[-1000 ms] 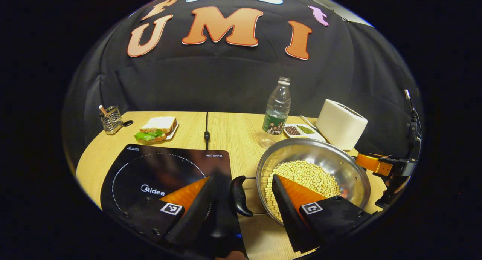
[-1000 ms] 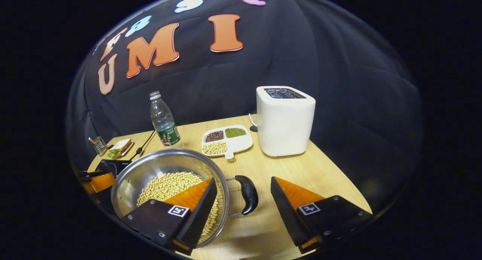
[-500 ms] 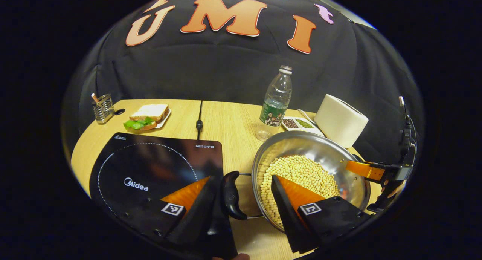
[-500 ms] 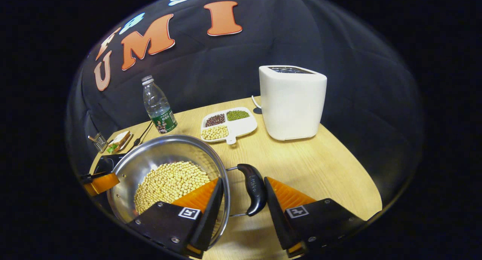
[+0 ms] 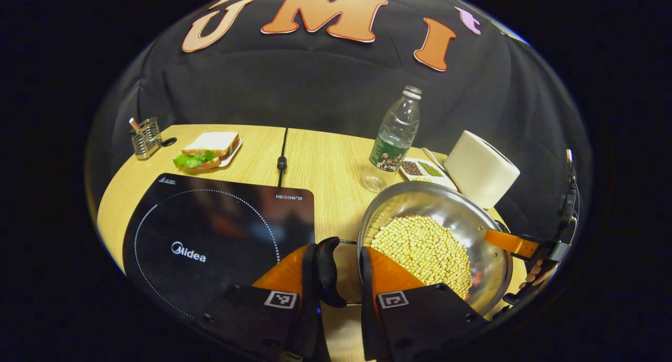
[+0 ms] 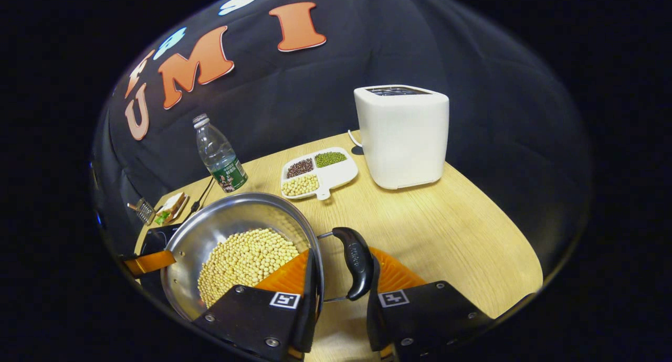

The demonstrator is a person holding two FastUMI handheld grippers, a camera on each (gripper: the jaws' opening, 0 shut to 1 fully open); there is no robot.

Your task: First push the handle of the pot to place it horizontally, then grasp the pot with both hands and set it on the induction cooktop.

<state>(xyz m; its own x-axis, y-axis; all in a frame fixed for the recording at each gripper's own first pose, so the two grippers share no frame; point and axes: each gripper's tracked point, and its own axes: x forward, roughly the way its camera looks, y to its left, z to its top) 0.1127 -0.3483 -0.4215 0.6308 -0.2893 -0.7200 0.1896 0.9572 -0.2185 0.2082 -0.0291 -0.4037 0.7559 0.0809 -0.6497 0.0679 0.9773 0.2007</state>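
A steel pot (image 5: 446,204) full of soybeans (image 5: 425,246) stands to the right of the black induction cooktop (image 5: 210,231). My left gripper (image 5: 337,252) is shut on the pot's black left handle (image 5: 326,270), with one finger outside the handle and the other over the rim. In the right gripper view the pot (image 6: 220,225) lies at lower left, and my right gripper (image 6: 342,257) is shut on its black right handle (image 6: 358,267) in the same way. The right gripper's finger (image 5: 517,242) reaches into the pot's far side. I cannot tell whether the pot rests on the table.
Behind the pot stand a plastic bottle (image 5: 394,136), a white toaster (image 6: 401,134) and a divided dish of beans (image 6: 317,173). A sandwich plate (image 5: 207,149), a metal holder (image 5: 144,139) and the cooktop's cable (image 5: 282,157) lie at the table's back left.
Both grippers went from wide open beside the handles to shut on them. Each moved in closer to the pot.
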